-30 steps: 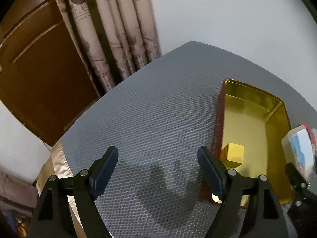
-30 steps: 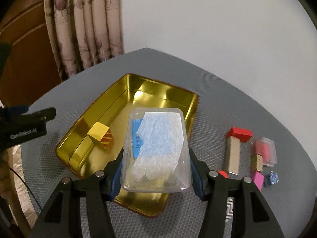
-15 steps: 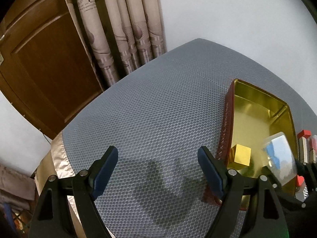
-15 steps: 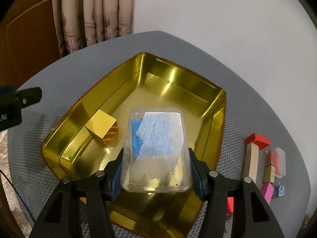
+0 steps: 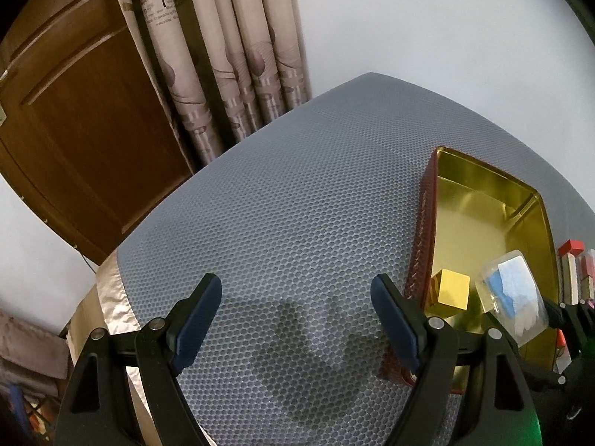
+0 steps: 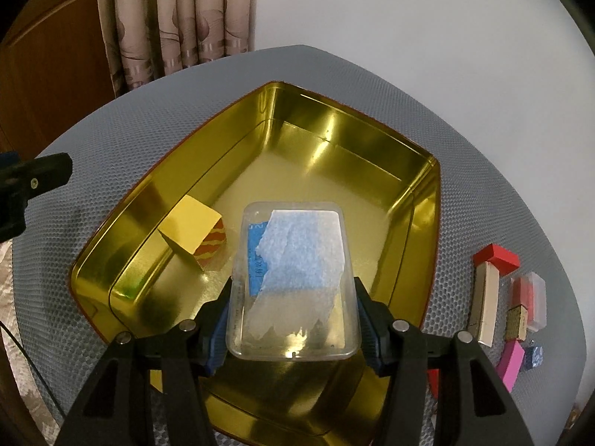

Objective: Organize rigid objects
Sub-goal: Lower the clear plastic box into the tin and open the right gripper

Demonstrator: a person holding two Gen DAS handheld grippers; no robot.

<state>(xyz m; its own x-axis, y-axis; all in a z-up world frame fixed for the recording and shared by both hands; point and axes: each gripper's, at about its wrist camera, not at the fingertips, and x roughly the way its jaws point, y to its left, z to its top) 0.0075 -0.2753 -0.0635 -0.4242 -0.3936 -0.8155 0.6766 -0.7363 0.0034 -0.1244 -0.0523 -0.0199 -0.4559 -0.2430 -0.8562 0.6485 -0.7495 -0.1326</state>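
Right gripper [image 6: 293, 319] holds clear box [image 6: 293, 282] over gold tin [image 6: 372, 156], beside yellow cube [image 6: 193, 230]; left gripper [image 5: 297, 319] is wide, holding nothing.

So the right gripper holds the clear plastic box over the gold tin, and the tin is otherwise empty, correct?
Not quite. The right gripper does hold the clear plastic box over the gold tin, but the tin is not otherwise empty: a yellow cube with orange stripes already sits inside, by its left wall. The right wrist view shows it.

Grey honeycomb table [image 5: 297, 204] bears gold tin [image 6: 427, 200]; small blocks [image 6: 487, 301] beside.
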